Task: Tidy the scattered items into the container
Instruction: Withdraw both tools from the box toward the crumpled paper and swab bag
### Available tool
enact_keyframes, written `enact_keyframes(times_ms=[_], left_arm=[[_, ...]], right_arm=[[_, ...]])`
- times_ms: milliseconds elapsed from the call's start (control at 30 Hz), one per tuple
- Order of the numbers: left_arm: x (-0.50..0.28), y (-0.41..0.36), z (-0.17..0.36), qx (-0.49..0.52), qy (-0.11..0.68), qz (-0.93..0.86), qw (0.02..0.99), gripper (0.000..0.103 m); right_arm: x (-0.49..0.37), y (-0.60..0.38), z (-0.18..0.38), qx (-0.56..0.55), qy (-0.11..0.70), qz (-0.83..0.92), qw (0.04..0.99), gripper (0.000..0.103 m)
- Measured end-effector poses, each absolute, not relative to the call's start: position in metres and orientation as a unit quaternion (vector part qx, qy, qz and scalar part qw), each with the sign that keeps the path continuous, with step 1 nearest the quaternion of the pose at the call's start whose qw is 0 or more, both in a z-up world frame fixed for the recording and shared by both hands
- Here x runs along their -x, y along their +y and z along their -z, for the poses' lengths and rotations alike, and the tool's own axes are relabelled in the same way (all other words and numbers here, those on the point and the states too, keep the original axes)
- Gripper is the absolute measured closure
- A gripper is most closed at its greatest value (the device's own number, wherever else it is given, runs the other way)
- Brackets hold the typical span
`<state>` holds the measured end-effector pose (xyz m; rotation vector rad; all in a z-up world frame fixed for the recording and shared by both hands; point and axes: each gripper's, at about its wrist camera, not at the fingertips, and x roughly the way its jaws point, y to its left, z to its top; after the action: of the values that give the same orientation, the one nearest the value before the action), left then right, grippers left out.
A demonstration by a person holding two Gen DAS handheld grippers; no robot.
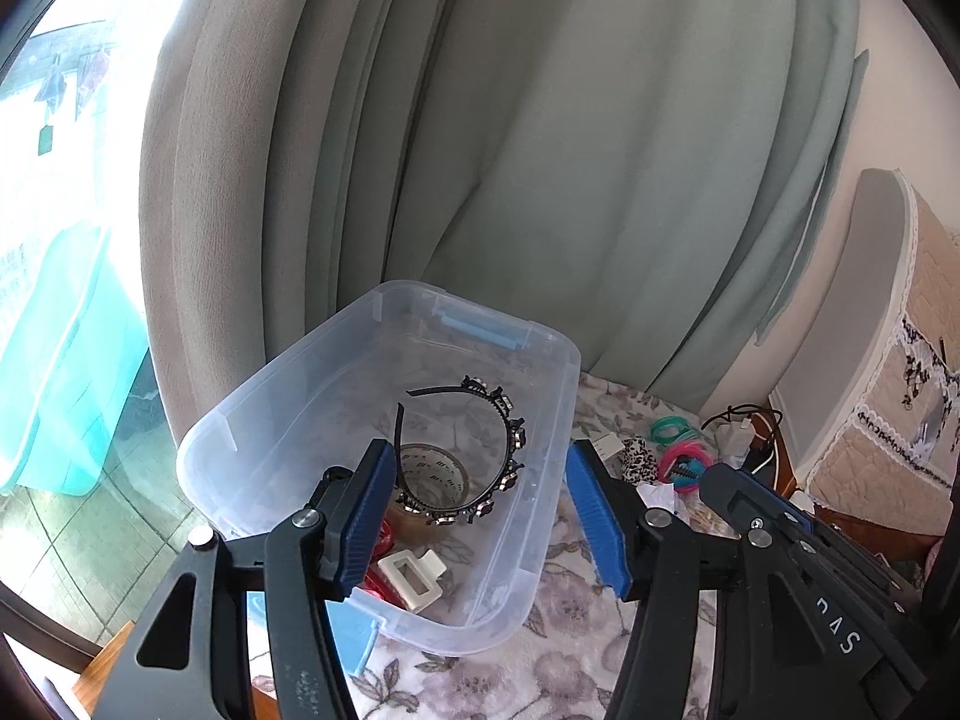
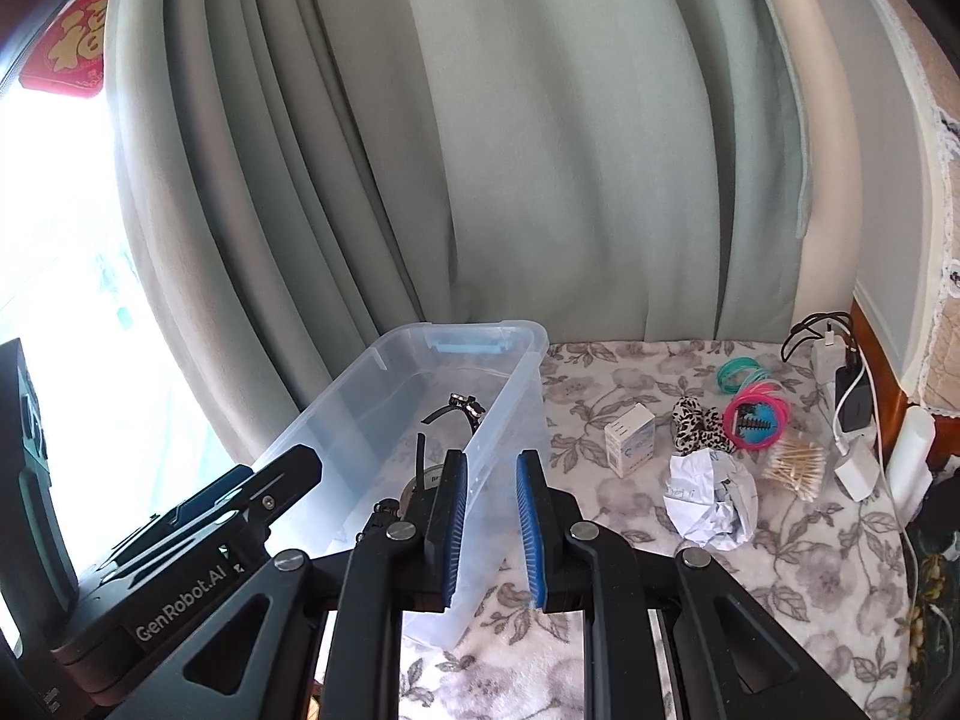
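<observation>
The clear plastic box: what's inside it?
Clear plastic box holds a black jewelled headband, tape roll, white claw clip and something red, mostly hidden behind the left gripper.

Pale grey-green pleated curtain [image 2: 540, 150] hanging across the back, reaching down to a floral-patterned fleece table cover [image 2: 810, 576]. Bright overexposed window [image 2: 54, 228] at left, with a red paper decoration bearing gold lettering [image 2: 69, 39] stuck near its top. Quilted beige lace-trimmed cover [image 1: 900, 396] at right. Tiled floor [image 1: 90, 552] below the window.
</observation>
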<state>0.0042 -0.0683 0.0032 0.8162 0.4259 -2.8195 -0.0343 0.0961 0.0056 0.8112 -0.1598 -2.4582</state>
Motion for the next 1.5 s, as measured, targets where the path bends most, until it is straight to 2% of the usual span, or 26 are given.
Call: enact_keyframes(times_ms=[700, 933, 1500], left_arm=[[0.002, 0.045, -0.014, -0.279, 0.048, 0.959, 0.032, 0.042], [0.014, 0.075, -0.004, -0.297, 0.017, 0.954, 0.014, 0.042], [0.054, 0.102, 0.047, -0.364, 0.002, 0.931, -0.008, 0.042]], right_arm=[[0.033, 0.212, -0.005, -0.278, -0.153, 0.922, 0.22, 0.083], [0.042, 0.244, 0.01, -0.291, -0.183, 0.918, 0.199, 0.081], [0.081, 0.281, 0.075, -0.361, -0.22, 0.896, 0.136, 0.081]])
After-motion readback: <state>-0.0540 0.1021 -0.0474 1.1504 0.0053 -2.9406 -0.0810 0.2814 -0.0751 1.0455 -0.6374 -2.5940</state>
